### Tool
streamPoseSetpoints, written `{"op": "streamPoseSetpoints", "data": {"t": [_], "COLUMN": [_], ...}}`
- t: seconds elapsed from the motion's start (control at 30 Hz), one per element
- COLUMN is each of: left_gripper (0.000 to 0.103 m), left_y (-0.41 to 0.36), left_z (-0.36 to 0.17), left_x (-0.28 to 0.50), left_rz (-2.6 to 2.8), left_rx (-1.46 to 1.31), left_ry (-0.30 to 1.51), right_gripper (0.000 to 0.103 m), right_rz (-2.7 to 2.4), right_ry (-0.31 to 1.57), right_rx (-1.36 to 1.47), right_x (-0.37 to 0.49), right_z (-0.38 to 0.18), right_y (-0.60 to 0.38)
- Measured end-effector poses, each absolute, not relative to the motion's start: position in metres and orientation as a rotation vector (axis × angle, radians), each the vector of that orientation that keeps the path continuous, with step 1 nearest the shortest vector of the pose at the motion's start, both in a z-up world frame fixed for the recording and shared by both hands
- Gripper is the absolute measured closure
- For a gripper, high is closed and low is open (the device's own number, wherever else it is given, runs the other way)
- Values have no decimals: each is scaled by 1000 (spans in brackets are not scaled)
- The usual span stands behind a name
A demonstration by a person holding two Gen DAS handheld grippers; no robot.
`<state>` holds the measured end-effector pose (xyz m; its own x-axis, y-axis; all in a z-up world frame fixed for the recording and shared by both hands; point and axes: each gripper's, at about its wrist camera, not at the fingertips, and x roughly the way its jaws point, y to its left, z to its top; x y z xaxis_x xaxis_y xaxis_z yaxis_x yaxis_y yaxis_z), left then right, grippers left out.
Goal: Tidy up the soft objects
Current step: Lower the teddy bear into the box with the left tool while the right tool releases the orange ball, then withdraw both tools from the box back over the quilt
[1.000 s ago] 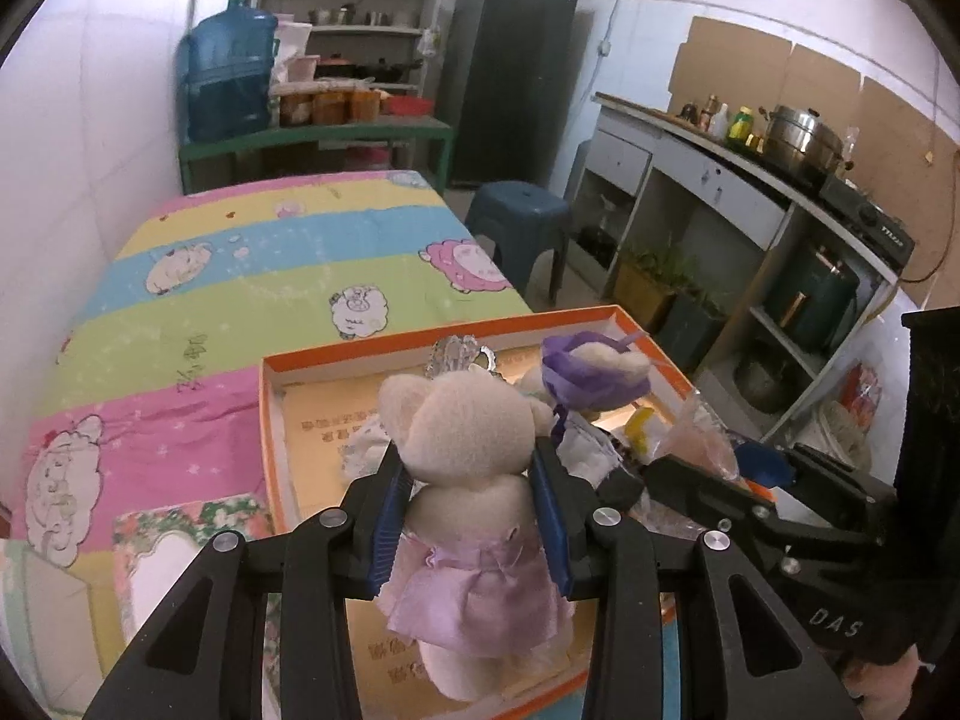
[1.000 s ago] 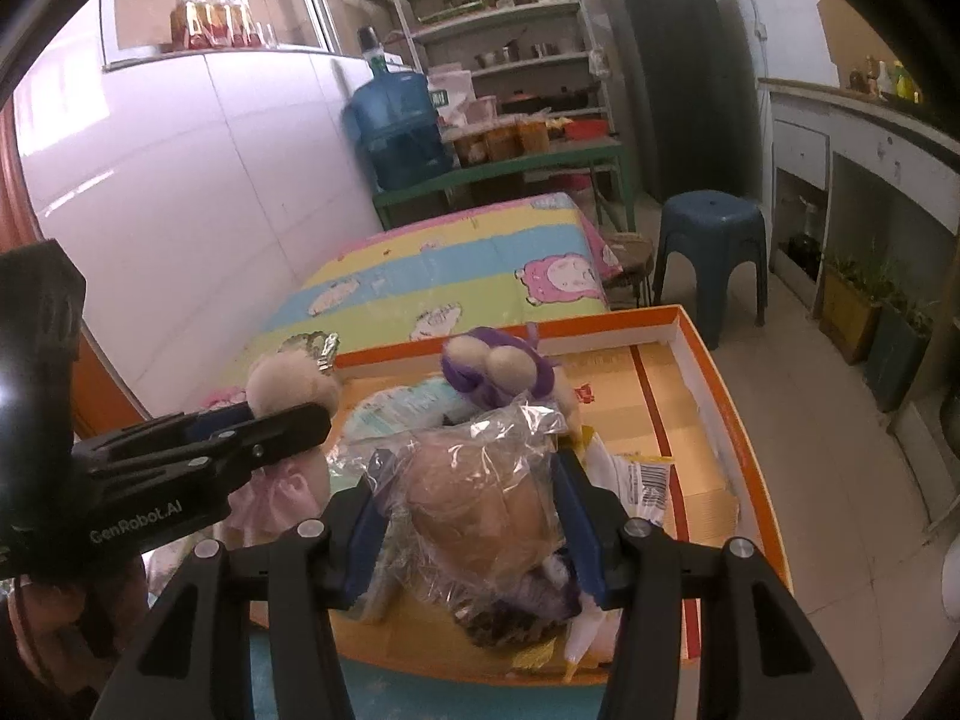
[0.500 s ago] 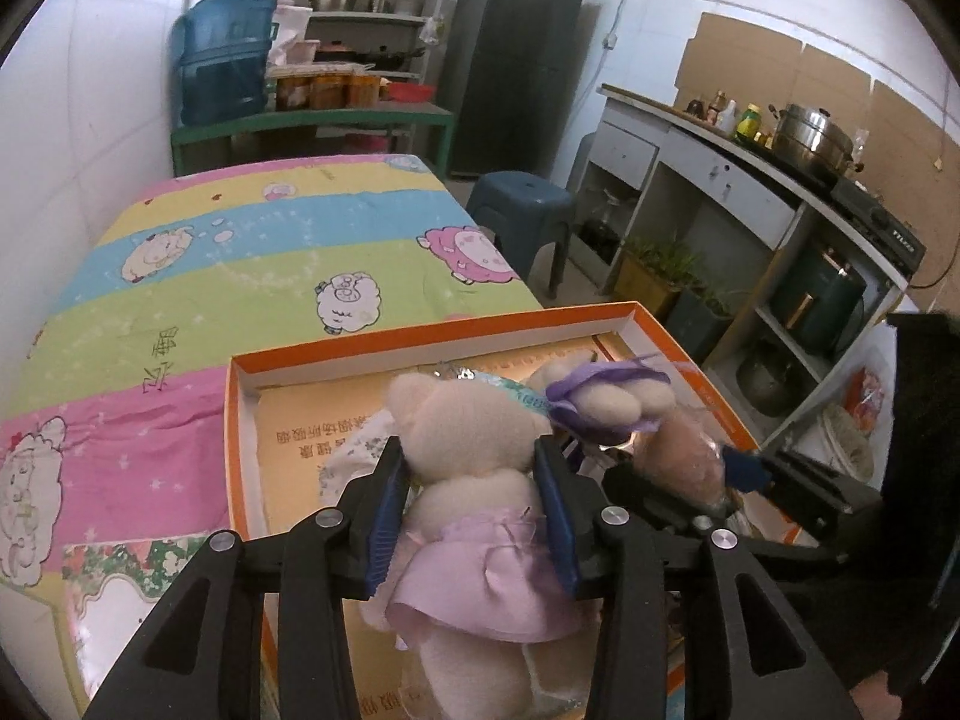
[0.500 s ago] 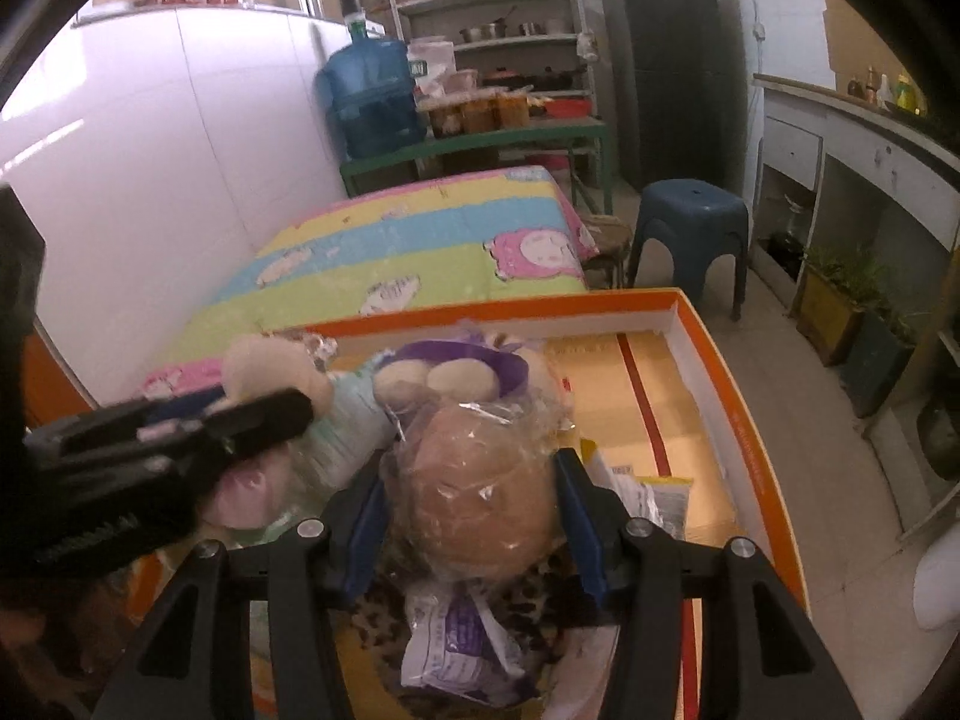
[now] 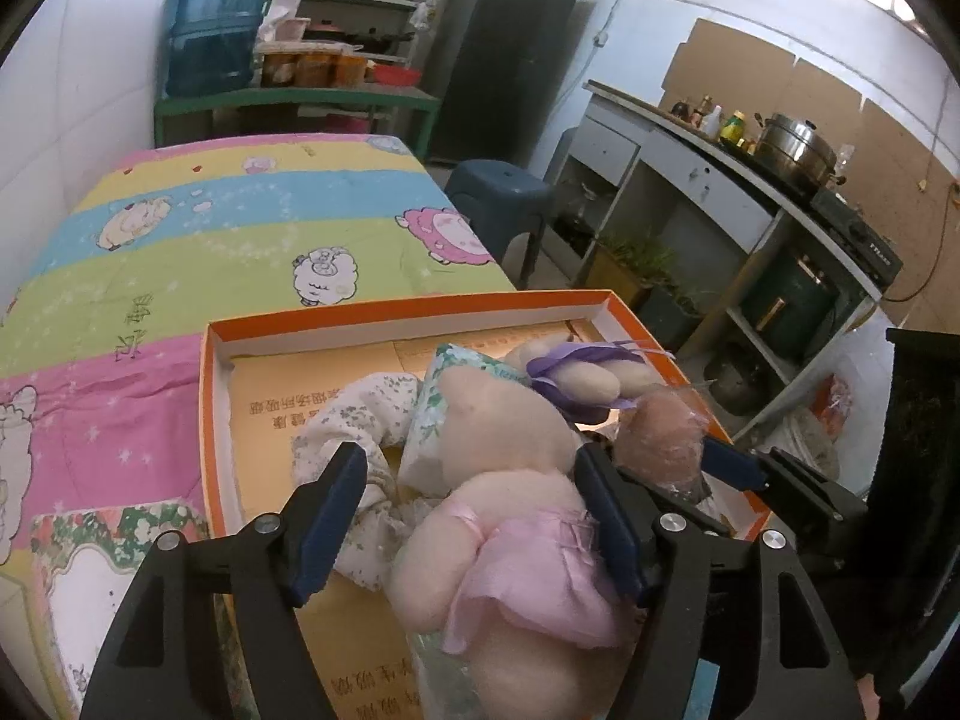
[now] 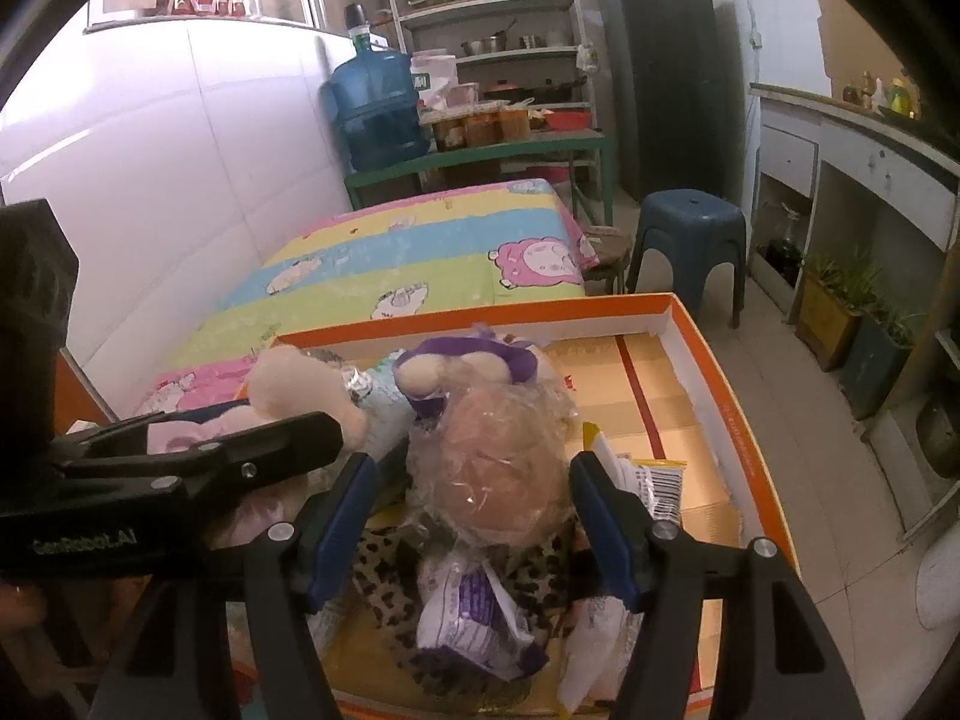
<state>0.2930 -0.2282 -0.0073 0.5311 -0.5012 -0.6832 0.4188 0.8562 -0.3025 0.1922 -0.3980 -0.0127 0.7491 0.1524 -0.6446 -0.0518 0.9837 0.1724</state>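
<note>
— Where's the plush?
— In the orange box (image 5: 618, 306), near its front edge, between my left gripper (image 5: 474, 510), jaws opening around the pink-skirted plush (image 5: 510, 498).
— And your right?
— My right gripper (image 6: 471, 510) is opening too; the bagged toy (image 6: 498, 450) seems loose between them.

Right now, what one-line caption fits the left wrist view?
Left gripper jaws opening around a pink-skirted plush toy lying in the orange box.

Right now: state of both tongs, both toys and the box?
left tongs: jaws opening, bear between them, left pad clear of it
right tongs: jaws opening, bagged toy between them
pink-skirted bear: lying in the box
plastic-bagged toy: in the box, atop the pile
orange box: open-topped, on the bedspread
</note>
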Motion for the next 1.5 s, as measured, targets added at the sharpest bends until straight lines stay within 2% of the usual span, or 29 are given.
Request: {"op": "streamPoseSetpoints", "data": {"t": [0.57,0.83,1.27,1.5], "left_gripper": [29,29,29,29], "left_y": [-205,-167,-98,-59], "left_z": [35,59,89,101], "left_x": [257,223,135,99], "left_rz": [-536,-438,-215,-171], "left_rx": [-109,-108,-13,-57], "left_ry": [721,650,520,515], "right_gripper": [37,36,36,36], "right_rz": [70,24,34,57], "right_ry": [664,618,561,506], "right_rx": [171,190,159,98], "right_x": [160,129,78,50], "right_z": [17,42,78,98], "right_y": [-398,-382,-317,-276]}}
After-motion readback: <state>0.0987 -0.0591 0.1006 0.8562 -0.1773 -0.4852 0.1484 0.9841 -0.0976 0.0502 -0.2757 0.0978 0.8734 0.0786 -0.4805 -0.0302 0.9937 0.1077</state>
